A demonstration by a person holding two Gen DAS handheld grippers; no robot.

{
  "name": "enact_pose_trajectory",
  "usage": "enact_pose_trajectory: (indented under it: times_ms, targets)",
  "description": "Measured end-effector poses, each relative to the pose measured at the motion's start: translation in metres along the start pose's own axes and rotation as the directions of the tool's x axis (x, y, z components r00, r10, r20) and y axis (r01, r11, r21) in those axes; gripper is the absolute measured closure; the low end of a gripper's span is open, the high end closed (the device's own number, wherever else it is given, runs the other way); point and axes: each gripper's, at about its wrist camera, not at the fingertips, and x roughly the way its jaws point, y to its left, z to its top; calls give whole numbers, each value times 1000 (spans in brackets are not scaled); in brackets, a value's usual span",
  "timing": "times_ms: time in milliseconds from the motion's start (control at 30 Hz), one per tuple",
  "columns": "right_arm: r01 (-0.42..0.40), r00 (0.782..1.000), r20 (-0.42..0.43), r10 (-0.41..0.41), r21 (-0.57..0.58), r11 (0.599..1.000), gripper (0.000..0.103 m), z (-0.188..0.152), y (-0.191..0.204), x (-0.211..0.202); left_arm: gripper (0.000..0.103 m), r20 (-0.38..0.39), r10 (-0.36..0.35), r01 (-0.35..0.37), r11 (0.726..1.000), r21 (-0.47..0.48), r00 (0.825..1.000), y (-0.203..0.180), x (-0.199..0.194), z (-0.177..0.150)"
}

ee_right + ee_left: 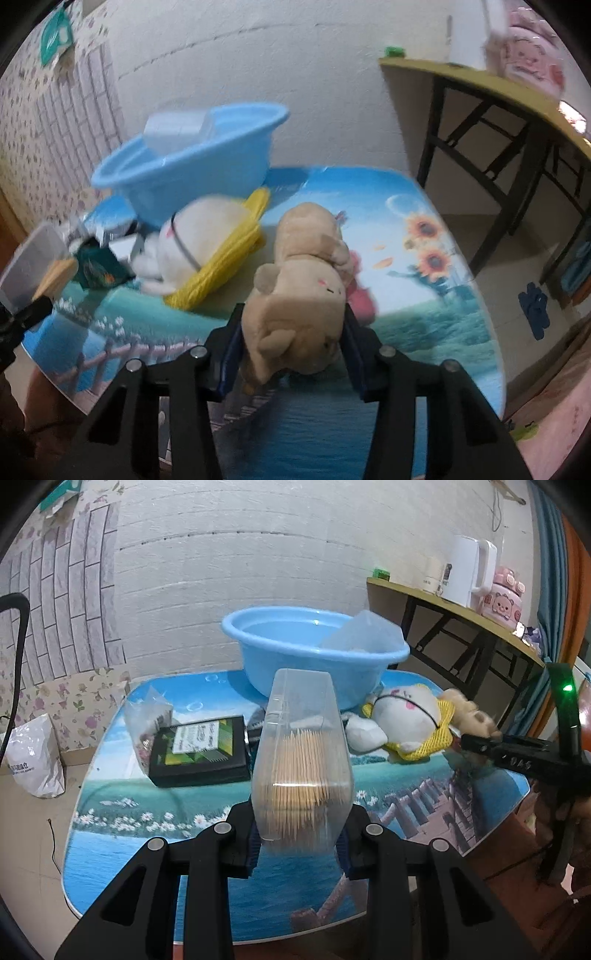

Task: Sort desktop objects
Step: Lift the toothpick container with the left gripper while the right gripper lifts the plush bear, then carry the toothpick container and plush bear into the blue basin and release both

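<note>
My left gripper (300, 843) is shut on a clear plastic toothpick box (301, 753) full of wooden picks, held upright above the table. My right gripper (293, 350) is shut on a tan plush animal (303, 284), its pads pressing both sides of the toy's head. A white plush cat in a yellow net (410, 720) (207, 251) lies behind, beside the blue basin (314, 646) (192, 162). A clear lidded container (364, 631) (177, 131) rests inside the basin. In the left wrist view the right gripper (476, 742) shows at the right with the tan plush.
A black box with a green label (199, 751) and a clear bag (147, 716) lie at the table's left. The picture-printed table (155, 812) (424, 314) sits low; a folding desk (461, 613) with a kettle stands at right. A white bag (33, 757) is on the floor.
</note>
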Motion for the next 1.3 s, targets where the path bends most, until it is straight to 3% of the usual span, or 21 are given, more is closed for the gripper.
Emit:
enact_pose_trajectory:
  times_ms: [100,267,433,600,1300]
  targets:
    - [21,999,46,-23,47,999,56,12,-11,-15,72,21,-4,4,1000,-2,1000,1,-8,7]
    - [-102,989,107,98,34,994,56,33,-4,-36,72,54,-6,5,1000,14,999,-3,-15,26]
    - [-235,965,96,242,-81,969,56,48,34,-43,72,84,-15,12,999,36,996,-11,-10,52]
    - [-297,950,58,306,-123,947,56,61,60,-30,72,91,6,-10,999,41,996,-14,6,78]
    - [-260,959,66,275,-176,949,56,109,78,23,72,22,29,-30,998,58,999,-6,84,127]
